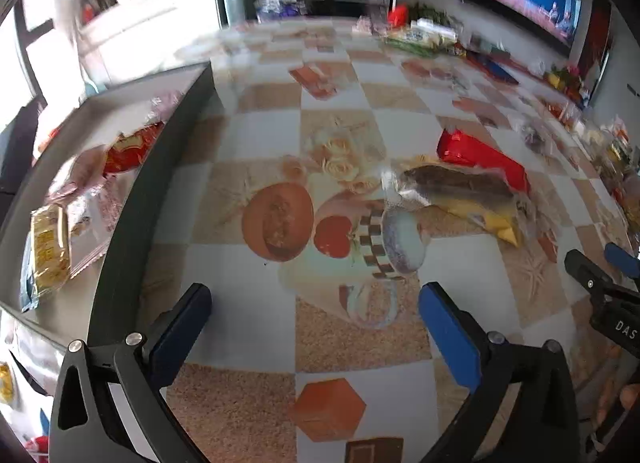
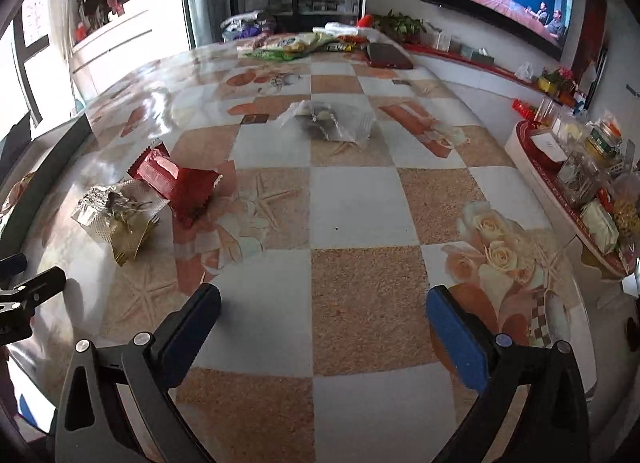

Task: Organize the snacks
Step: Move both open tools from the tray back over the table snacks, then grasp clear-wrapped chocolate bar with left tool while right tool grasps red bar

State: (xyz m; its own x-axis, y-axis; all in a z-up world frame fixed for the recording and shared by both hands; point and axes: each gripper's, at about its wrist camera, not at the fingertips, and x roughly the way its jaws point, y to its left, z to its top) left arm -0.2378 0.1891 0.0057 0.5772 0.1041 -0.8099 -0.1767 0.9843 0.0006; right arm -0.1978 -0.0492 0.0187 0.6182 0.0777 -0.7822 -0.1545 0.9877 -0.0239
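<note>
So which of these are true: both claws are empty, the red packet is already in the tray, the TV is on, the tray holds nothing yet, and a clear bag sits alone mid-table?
1. Both the left claw and the right claw are open and empty. True.
2. The red packet lies in the tray. False: it lies on the table, beside a clear fish packet.
3. The TV is on. True.
4. The tray holds nothing. False: several packets lie in it, among them a yellow packet.
5. A clear bag lies alone mid-table. True.

text: "DAS" | on: right gripper [image 1: 618, 263] body | other print: unreadable
</note>
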